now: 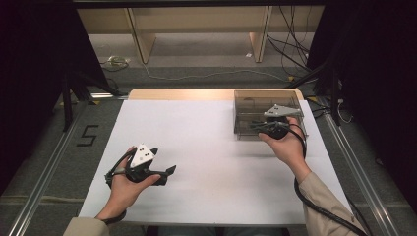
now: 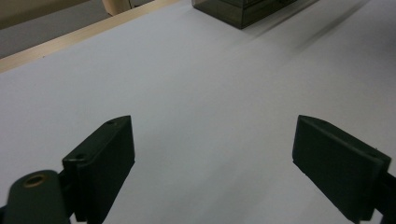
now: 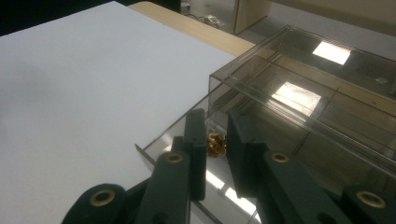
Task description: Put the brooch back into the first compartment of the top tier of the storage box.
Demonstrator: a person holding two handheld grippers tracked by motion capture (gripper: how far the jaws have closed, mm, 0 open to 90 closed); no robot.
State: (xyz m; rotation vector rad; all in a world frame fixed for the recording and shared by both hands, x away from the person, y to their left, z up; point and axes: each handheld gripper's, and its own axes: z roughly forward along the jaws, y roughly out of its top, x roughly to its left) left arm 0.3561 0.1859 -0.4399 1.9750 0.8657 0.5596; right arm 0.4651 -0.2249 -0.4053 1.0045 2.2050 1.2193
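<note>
The right gripper (image 3: 216, 142) is closing narrowly on the small golden knob (image 3: 216, 144) of the smoky transparent plastic drawer box (image 3: 299, 88), whose drawer is seemingly only slightly pulled out, while the left gripper (image 2: 212, 154) is waiting wide and empty above the white table (image 2: 196, 79).

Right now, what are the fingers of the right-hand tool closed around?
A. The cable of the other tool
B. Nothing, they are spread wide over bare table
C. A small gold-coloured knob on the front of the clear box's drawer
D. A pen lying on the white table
C: in the right gripper view, the right gripper has its fingers pinching the small gold knob on the clear box.
</note>
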